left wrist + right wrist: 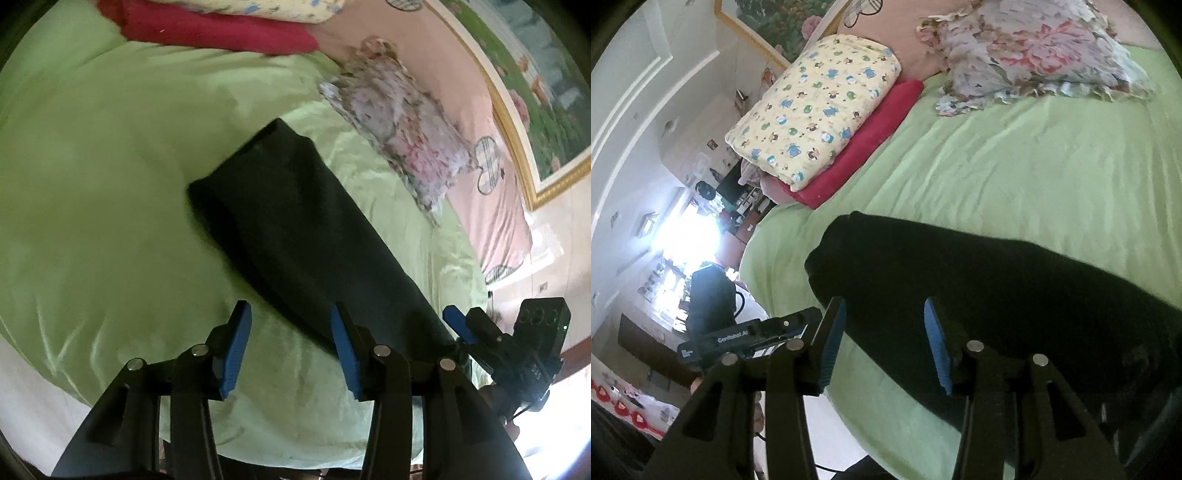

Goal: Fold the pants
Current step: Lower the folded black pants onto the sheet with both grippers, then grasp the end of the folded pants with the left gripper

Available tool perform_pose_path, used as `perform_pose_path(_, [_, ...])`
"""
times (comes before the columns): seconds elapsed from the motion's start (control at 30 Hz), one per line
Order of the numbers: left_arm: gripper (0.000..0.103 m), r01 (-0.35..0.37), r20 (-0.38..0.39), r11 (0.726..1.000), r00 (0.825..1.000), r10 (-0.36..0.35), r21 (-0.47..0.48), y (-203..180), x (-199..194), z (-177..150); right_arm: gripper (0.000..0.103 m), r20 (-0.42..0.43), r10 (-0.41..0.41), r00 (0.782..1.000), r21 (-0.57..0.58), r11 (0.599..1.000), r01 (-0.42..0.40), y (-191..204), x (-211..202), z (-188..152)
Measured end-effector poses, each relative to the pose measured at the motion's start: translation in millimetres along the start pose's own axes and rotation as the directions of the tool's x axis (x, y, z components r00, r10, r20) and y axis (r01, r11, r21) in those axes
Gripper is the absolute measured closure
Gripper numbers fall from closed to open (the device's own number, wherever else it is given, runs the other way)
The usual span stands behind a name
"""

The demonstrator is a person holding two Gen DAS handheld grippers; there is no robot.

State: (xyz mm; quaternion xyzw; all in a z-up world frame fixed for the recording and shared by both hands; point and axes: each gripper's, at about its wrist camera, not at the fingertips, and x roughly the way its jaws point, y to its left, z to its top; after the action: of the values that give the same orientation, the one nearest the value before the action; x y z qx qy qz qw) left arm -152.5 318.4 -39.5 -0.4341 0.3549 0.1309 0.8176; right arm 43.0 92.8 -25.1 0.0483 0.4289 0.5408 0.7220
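Dark pants (295, 229) lie in a long narrow strip on the green bedsheet (110, 184). In the left wrist view my left gripper (291, 347) is open and empty, just above the sheet at the near end of the pants. The right gripper (456, 321) shows at the right edge of that view, by the pants' near edge. In the right wrist view the pants (997, 288) stretch from centre to lower right. My right gripper (884, 339) is open, its fingers either side of the pants' left edge. Nothing is held.
A yellow patterned pillow (812, 110) on a red folded blanket (871, 140) lies at the bed's far side. A floral pillow (1034, 48) and a pink headboard (461, 85) are at the head. The bed's edge (764, 266) drops to the floor at left.
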Motion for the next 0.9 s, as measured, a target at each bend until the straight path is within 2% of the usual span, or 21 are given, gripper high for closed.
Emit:
perform_pose_path(0.5, [0.052,0.001,-0.005,0.997,1.000,-0.002,-0.081,14,23,16,0.055,-0.075,-0.011,0.997,-0.075,0.997,0.005,8,41,40])
perform_pose_path(0.9, [0.052,0.036,0.013,0.990,0.999,-0.034,-0.137,26,34,29,0.055,-0.221,-0.020,0.975,-0.222,0.974,-0.031,22,110,80])
